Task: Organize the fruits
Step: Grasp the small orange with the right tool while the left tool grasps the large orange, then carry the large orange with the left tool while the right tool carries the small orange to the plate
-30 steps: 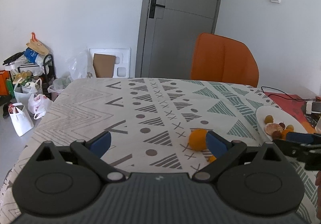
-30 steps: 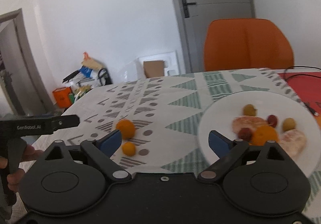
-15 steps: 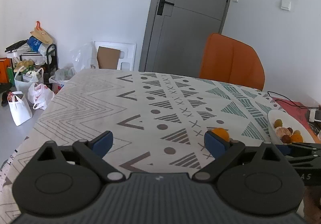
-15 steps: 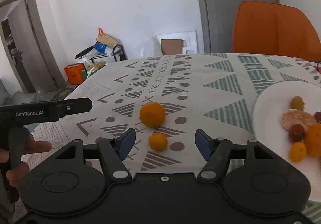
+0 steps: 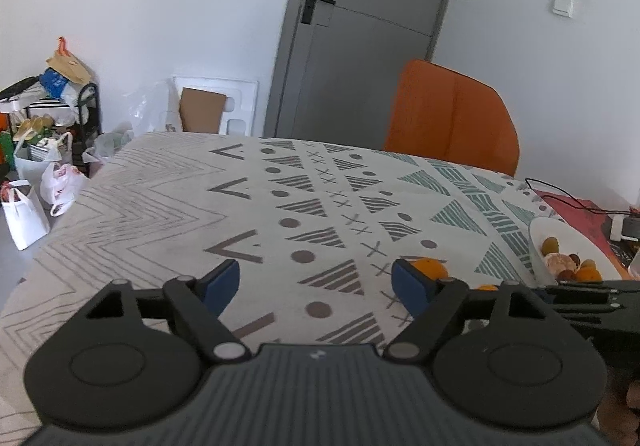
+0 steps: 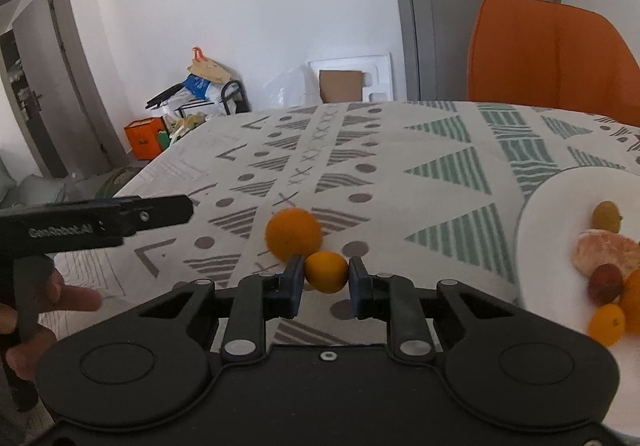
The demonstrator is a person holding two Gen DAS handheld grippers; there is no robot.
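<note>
Two oranges lay left of the white plate [image 6: 536, 214]; the right gripper [image 6: 326, 278] had just closed on the small orange [image 6: 326, 272], gripping it beside the large orange [image 6: 294, 232], ready for the plate. The left gripper [image 5: 316, 286], narrowing, held nothing

Open left tool [image 5: 316, 282] above patterned tablecloth [image 5: 248, 206], orange [image 5: 430, 269] beside.
</note>
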